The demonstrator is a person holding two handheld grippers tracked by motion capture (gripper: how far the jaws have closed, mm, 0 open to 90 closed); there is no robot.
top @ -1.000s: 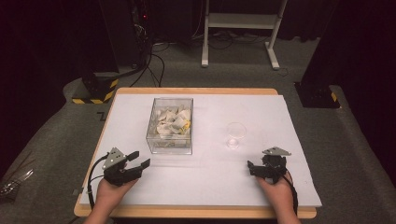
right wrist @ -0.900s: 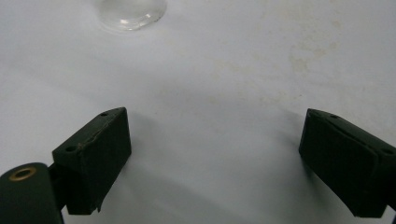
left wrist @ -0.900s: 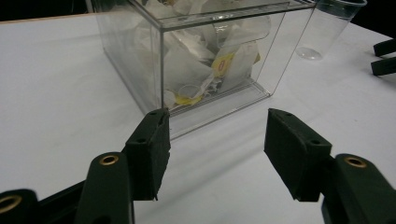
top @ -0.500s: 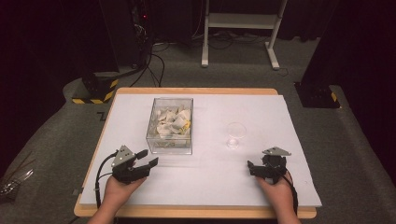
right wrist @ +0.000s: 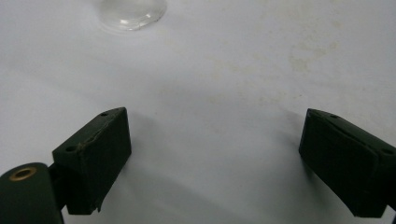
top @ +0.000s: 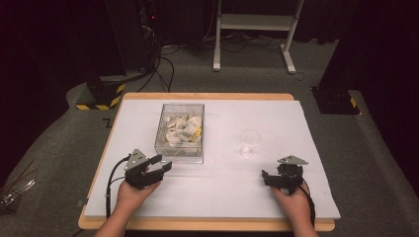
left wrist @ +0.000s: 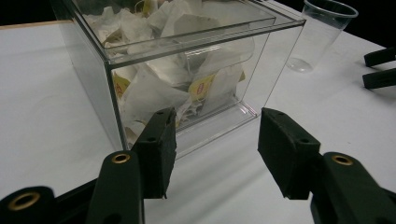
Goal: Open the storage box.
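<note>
High view: a clear box [top: 180, 131] filled with tea bags [top: 184, 129] stands on the white-covered counter [top: 222, 187], left of its middle and nearer the far edge. An empty clear cup [top: 248, 142] stands upright to its right, well apart from it. The left tongs [top: 159, 166], held in the person's left hand [top: 132, 193], lie near the front-left corner and point at the box's near wall, just short of it. The right tongs [top: 265, 178], in the right hand [top: 293, 199], rest near the front-right corner, pointing toward the left.

Left gripper view: the left tongs [left wrist: 215, 142] stand partly open and have just been closing; nothing lies between the pads, and the box's near corner [left wrist: 112, 93] rises just beyond them. The cup [left wrist: 320, 35] shows beyond the box.

Right gripper view: the right tongs [right wrist: 215, 163] gape wide over bare counter cover [right wrist: 224, 70], gripping nothing. The cup's base [right wrist: 132, 11] sits at the top edge.
</note>
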